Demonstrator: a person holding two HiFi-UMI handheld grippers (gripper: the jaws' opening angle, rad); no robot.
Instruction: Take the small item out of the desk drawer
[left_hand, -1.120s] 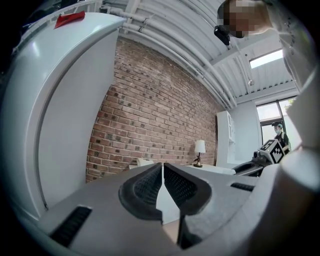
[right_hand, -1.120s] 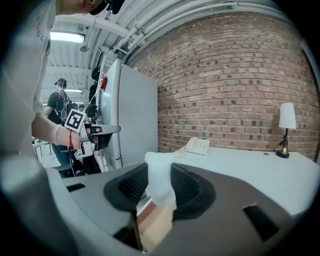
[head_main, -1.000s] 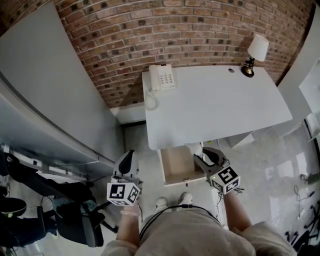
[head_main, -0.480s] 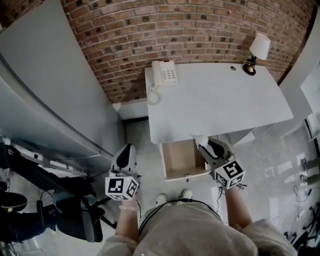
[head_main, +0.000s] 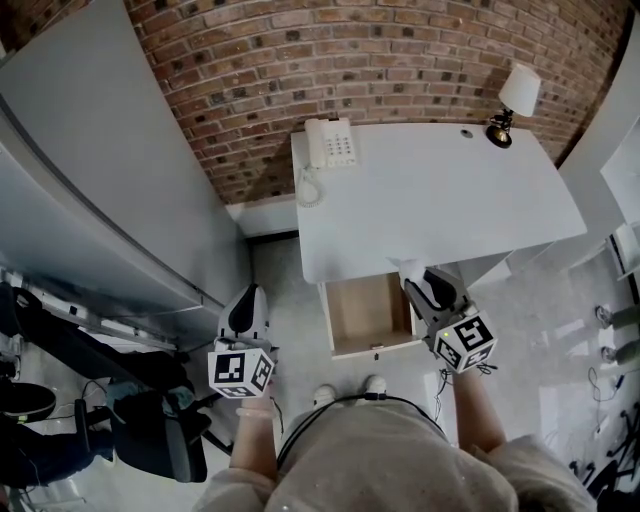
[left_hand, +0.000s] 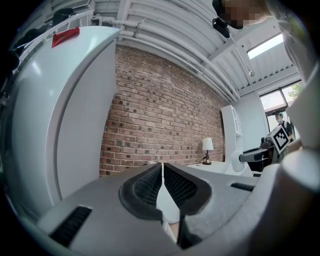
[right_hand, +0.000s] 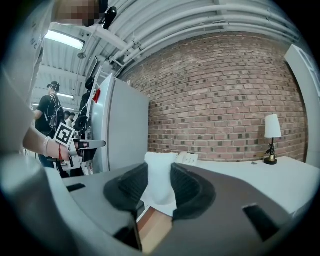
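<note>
Gripping the small white item (right_hand: 160, 170) tight in the right gripper (head_main: 420, 283), lower middle of the frame, just by the open drawer (head_main: 375, 349). Squeeze firmly, lift slowly past the surface (head_main: 440, 200) edge. Leave the left gripper (head_main: 250, 305) shut, empty, lower left.

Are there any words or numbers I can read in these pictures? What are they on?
No text can be read.
Telephone keys: too small to read.
Marker cubes on the left gripper and right gripper: black-and-white patterns, no letters.
Red tag on the white cabinet: no print legible.
</note>
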